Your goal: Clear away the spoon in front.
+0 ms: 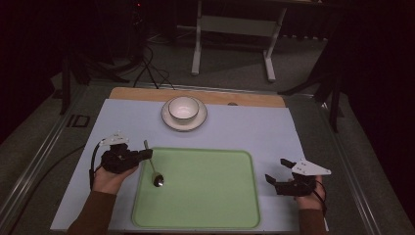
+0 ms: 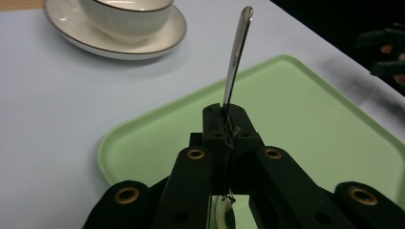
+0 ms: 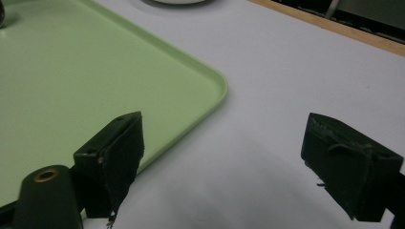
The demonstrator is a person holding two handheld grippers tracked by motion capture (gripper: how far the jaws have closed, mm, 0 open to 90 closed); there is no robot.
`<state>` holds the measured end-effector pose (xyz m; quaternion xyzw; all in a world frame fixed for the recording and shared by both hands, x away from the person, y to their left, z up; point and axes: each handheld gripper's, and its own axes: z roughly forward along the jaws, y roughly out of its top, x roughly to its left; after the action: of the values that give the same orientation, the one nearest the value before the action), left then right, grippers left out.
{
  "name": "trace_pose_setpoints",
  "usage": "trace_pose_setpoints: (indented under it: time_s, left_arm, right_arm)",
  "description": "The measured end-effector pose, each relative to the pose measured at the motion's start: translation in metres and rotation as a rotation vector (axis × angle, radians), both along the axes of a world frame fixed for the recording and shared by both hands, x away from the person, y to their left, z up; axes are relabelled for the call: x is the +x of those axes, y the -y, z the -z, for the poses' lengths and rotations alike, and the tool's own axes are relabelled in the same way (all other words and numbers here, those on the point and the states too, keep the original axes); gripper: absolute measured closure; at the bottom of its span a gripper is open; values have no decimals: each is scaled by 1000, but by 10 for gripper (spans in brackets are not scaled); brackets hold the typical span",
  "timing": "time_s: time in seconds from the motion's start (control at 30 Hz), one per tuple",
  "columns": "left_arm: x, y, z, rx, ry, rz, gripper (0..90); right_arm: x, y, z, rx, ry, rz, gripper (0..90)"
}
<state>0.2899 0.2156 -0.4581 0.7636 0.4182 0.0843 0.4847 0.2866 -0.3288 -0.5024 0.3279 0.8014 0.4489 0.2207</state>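
Nearest the person, the left tongs (image 1: pixel 147 154) are clamped on a slim, shiny metal spoon (image 1: pixel 152 166), gripping it partway along the handle. In the left gripper view the two black jaws press flat together on the handle (image 2: pixel 235 62), which rises narrow and polished above them to a rounded tip, while the bowl of the spoon (image 2: pixel 225 217) shows below the jaws, blurred and partly hidden. From the high view the spoon is tilted: its oval bowl hangs low over, or touches, the left part of a pale green, rounded-corner plastic tray (image 1: pixel 205 196), I cannot tell which, and its handle leans back past the tray's left edge.

On the other side the right tongs (image 1: pixel 276 172) stand apart with nothing between them, just off the tray's right edge over the light blue mat (image 1: pixel 254 132) that covers the worktop. The right gripper view shows the two black pads (image 3: pixel 117 152) well separated, the tray corner (image 3: pixel 210 81) beside one of them.

Farther off, beyond the tray, a cream ceramic cup (image 1: pixel 183 108) with a thin dark rim sits on a matching round saucer (image 1: pixel 169 121), well apart from the spoon. Behind it the bare wooden edge of the worktop (image 1: pixel 254 99) shows
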Motion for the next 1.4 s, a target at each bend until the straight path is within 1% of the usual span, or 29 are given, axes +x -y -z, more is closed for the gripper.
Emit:
trace_pose_setpoints:
  time_s: [0.03, 0.1, 0.13, 0.17, 0.27, 0.37, 0.43, 0.47, 0.57, 0.73, 0.77, 0.87, 1.07, 1.27, 1.33, 1.4]
  left_arm:
    - [0, 1, 2, 7, 0, 7, 882]
    - [0, 4, 7, 16, -13, 13, 871]
    - [0, 4, 7, 16, -13, 13, 864]
    - [1, 6, 12, 23, -27, 15, 864]
    - [2, 8, 17, 21, -39, 17, 848]
    - [3, 8, 20, 28, -35, 18, 837]
    - [3, 9, 24, 32, -23, 38, 828]
    - [3, 9, 25, 38, -22, 45, 822]
    - [3, 9, 29, 25, -25, 59, 816]
    - [2, 11, 35, 39, -22, 73, 803]
    - [2, 11, 36, 41, -18, 74, 797]
    - [2, 12, 40, 43, -28, 75, 788]
    - [3, 12, 44, 41, -31, 71, 769]
    - [4, 13, 51, 54, -47, 74, 759]
    - [5, 13, 52, 59, -46, 73, 756]
    - [5, 13, 55, 65, -54, 67, 750]
  right_arm:
    - [0, 0, 0, 0, 0, 0, 143]
    - [0, 0, 0, -1, 0, 0, 143]
    - [0, 0, 0, -1, 0, 0, 143]
    - [0, 0, 0, -2, 0, -1, 143]
    - [0, 0, 0, -2, 0, 0, 143]
    - [0, 0, 0, -3, -1, -1, 143]
    - [1, 0, 0, -4, -2, -3, 143]
    - [1, 0, 0, -4, -2, -4, 143]
    - [1, 0, 0, -4, -1, -4, 143]
    - [1, 0, 0, -4, -1, -4, 143]
    - [1, 0, 0, -4, -1, -5, 143]
    - [1, 0, 0, -3, -1, -5, 143]
    - [1, 0, 0, -5, -1, -5, 143]
    - [1, 0, 0, -3, -1, -6, 143]
    - [1, 0, 0, -4, -1, -7, 143]
    - [1, -1, 0, -6, 0, -8, 143]
